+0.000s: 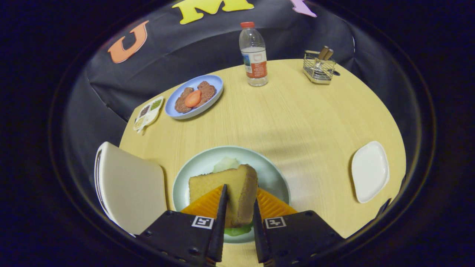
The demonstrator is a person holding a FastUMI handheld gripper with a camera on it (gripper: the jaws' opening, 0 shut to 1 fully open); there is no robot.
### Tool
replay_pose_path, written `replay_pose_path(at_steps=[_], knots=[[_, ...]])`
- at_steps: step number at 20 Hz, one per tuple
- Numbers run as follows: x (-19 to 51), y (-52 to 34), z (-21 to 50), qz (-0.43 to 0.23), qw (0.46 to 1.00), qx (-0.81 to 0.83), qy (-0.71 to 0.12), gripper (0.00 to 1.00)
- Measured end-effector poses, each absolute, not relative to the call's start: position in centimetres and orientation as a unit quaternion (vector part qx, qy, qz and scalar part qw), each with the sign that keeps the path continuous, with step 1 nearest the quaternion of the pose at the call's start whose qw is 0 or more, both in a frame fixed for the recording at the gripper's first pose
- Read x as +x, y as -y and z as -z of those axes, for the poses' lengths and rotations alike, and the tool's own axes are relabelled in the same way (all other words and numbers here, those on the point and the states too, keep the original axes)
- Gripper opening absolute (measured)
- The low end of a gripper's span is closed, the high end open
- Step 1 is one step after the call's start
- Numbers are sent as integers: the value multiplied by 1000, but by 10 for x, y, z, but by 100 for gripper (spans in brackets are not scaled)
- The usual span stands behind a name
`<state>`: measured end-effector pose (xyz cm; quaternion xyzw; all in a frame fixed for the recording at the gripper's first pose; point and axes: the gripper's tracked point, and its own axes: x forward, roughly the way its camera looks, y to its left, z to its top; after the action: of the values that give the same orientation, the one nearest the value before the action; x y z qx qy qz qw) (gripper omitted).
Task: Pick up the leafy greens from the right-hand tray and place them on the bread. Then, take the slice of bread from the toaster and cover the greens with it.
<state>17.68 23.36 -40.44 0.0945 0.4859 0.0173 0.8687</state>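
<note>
Now clamped on the bread [226, 193], one of the fingers [222, 207] on each side of the slice, gripper [238, 213] low over the plate [193, 174] at the near edge of the surface [304, 118]. Held tilted, lower end close above the greens [237, 230], orange ridged piece [274, 204] under it on the same plate, pale leafy bit [226, 164] showing behind. Touching the greens or not: could not tell. Toaster [130, 189] just left of the plate, at the near left edge. White tray [370, 171] well apart to the right. Blue plate [195, 97] with patties and a red slice toward the far left edge, small packet [148, 113] beside it. Bottle [254, 55] upright at the far edge, wire rack [319, 66] near the far right.
</note>
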Motion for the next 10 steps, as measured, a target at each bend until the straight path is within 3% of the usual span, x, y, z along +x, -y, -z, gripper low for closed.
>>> replay_pose_path(at_steps=[1,10], knots=[[178,-232,403,-21,869,89,-487,45],[163,-214,368,-40,880,44,-471,76]])
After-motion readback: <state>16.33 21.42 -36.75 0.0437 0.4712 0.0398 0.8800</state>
